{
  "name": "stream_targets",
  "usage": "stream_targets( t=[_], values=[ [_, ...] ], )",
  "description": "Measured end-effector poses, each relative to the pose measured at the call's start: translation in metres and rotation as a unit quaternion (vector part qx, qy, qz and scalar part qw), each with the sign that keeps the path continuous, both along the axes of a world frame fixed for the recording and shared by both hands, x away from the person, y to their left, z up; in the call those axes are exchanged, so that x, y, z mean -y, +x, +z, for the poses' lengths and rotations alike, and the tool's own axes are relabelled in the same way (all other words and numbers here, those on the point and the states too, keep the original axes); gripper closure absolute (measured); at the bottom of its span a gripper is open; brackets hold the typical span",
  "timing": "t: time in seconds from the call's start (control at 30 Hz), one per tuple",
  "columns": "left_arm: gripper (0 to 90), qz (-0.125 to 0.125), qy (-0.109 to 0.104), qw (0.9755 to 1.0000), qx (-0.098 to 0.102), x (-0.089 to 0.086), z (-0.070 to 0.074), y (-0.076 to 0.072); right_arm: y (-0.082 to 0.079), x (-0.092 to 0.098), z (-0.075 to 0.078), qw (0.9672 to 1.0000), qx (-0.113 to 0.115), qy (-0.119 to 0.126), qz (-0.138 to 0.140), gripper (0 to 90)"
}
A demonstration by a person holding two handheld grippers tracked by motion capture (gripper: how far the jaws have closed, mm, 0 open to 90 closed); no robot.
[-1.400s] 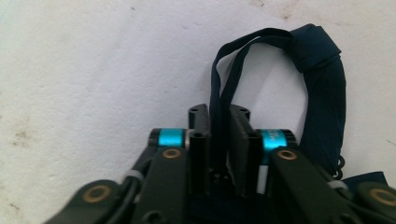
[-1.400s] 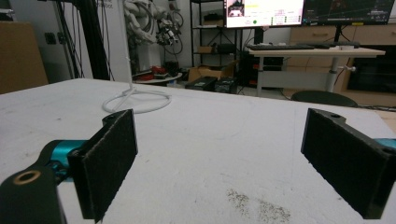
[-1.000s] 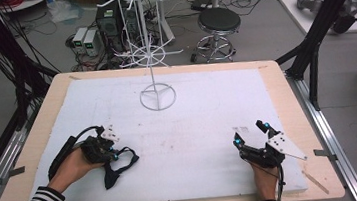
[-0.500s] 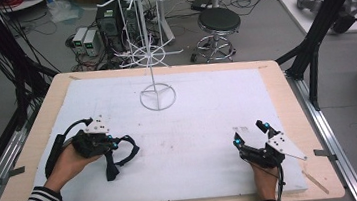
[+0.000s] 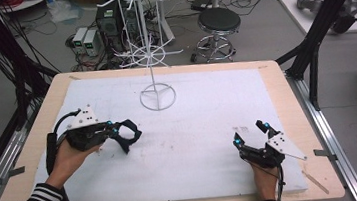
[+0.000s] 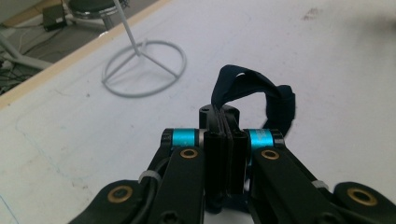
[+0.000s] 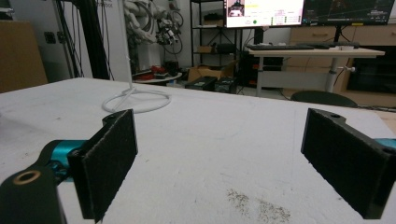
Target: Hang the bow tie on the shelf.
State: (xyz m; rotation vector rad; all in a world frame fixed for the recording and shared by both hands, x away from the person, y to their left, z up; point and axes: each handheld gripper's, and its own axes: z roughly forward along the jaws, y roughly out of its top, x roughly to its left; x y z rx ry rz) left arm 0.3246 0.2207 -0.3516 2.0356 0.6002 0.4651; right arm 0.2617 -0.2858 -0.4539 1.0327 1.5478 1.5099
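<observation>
My left gripper (image 5: 112,129) is shut on a black strap (image 5: 129,134) at the left of the white mat, held above the surface. In the left gripper view the strap (image 6: 254,84) loops up and to the right from between the closed pads of that gripper (image 6: 225,140). A white wire display rack (image 5: 157,96) stands on its ring base at the far middle of the mat; its base ring (image 6: 142,70) lies ahead and left of the strap. My right gripper (image 5: 252,133) rests open at the front right, its pads (image 7: 109,161) wide apart with nothing between them.
The white mat (image 5: 199,123) covers a wooden table (image 5: 286,94). The rack's base ring (image 7: 135,99) lies far ahead of the right gripper. A black stool (image 5: 218,23), computer cases and cables sit on the floor beyond the table. Black frame legs stand at both sides.
The left hand has risen from the mat with the strap pinched in its jaws, and the strap now hangs free. The right hand has stayed in place.
</observation>
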Motion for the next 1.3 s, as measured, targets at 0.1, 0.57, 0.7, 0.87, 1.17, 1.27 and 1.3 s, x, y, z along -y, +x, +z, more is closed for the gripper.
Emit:
stream_targets(
  t=[0.1, 0.57, 0.7, 0.87, 1.17, 1.27, 1.3],
  values=[
    [88.4, 0.003, -0.014, 0.9998, 0.009, 0.0, 0.004, 0.001, 0.0, 0.0, 0.0, 1.0, 0.0, -0.001, 0.0, 9.8],
    [88.4, 0.024, -0.076, 0.9959, 0.043, 0.007, 0.031, 0.014, 0.0, 0.0, 0.0, 1.0, 0.0, -0.001, 0.0, 9.8],
    [88.4, 0.028, -0.09, 0.9943, 0.05, 0.011, 0.039, 0.018, 0.0, 0.0, 0.0, 1.0, 0.0, 0.0, 0.0, 9.7],
    [88.4, 0.031, -0.101, 0.9929, 0.056, 0.017, 0.045, 0.023, 0.0, 0.0, 0.0, 1.0, 0.0, 0.001, 0.0, 9.7],
    [88.4, 0.036, -0.114, 0.9906, 0.067, 0.035, 0.06, 0.037, 0.0, 0.0, 0.0, 1.0, 0.0, 0.001, 0.001, 9.7],
    [88.4, 0.039, -0.123, 0.9893, 0.068, 0.041, 0.064, 0.042, 0.0, 0.0, 0.0, 1.0, 0.0, 0.002, 0.001, 9.8],
    [88.4, 0.039, -0.122, 0.9894, 0.069, 0.043, 0.066, 0.044, 0.0, 0.0, 0.0, 1.0, 0.001, 0.001, 0.001, 9.8]
  ],
)
